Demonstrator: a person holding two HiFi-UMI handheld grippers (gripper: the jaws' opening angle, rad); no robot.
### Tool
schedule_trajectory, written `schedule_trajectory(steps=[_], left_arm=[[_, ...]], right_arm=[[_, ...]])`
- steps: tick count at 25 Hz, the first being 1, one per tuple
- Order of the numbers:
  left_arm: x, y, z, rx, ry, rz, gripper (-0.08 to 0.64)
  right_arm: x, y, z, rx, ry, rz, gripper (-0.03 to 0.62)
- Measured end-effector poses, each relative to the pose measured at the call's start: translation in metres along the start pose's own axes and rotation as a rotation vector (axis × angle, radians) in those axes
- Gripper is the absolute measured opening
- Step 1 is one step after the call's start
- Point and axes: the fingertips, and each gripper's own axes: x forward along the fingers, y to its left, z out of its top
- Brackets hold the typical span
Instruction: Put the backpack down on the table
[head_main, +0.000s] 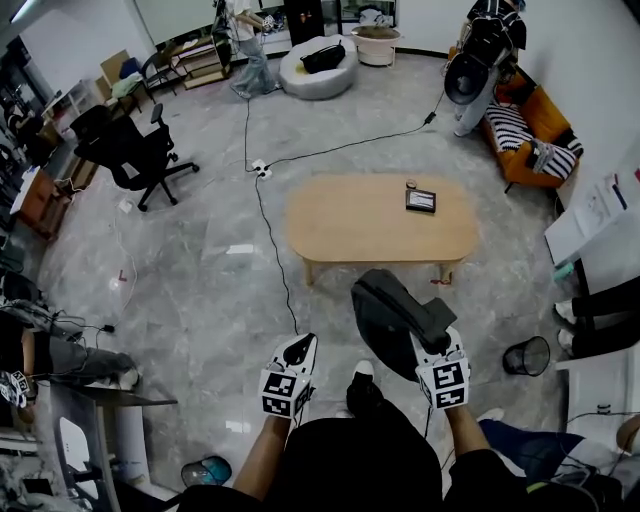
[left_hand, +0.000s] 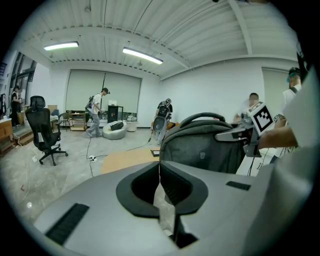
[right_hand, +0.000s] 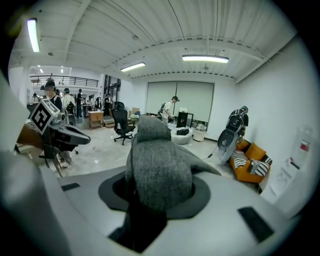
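My right gripper (head_main: 428, 335) is shut on a grey fabric part of the dark grey backpack (head_main: 392, 318), which hangs in the air just short of the near edge of the light wooden oval table (head_main: 350, 235). That fabric (right_hand: 157, 165) fills the jaws of the right gripper (right_hand: 159, 187) in the right gripper view. My left gripper (head_main: 297, 346) is held to the left of the bag, apart from it, jaws together and empty. The left gripper view shows its pads (left_hand: 167, 182) meeting, with the backpack (left_hand: 207, 145) and the right gripper (left_hand: 250, 131) beyond.
A dark flat device (head_main: 421, 200) and a small cup (head_main: 410, 184) lie on the table's far right. A cable (head_main: 266, 215) runs over the floor left of the table. A wire bin (head_main: 527, 355) stands at the right, a black office chair (head_main: 130, 150) at the far left.
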Motion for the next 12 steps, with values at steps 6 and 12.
schedule_trajectory(steps=[6,12], left_arm=[[0.028,0.003,0.011,0.004,0.006,-0.017,0.015],[0.051,0.019,0.027,0.004,0.013,-0.005,0.015]], right_arm=[[0.019,-0.025,0.01,0.033,-0.002,-0.011,0.147],[0.042,-0.035,0.022,0.026,0.001,0.004,0.147]])
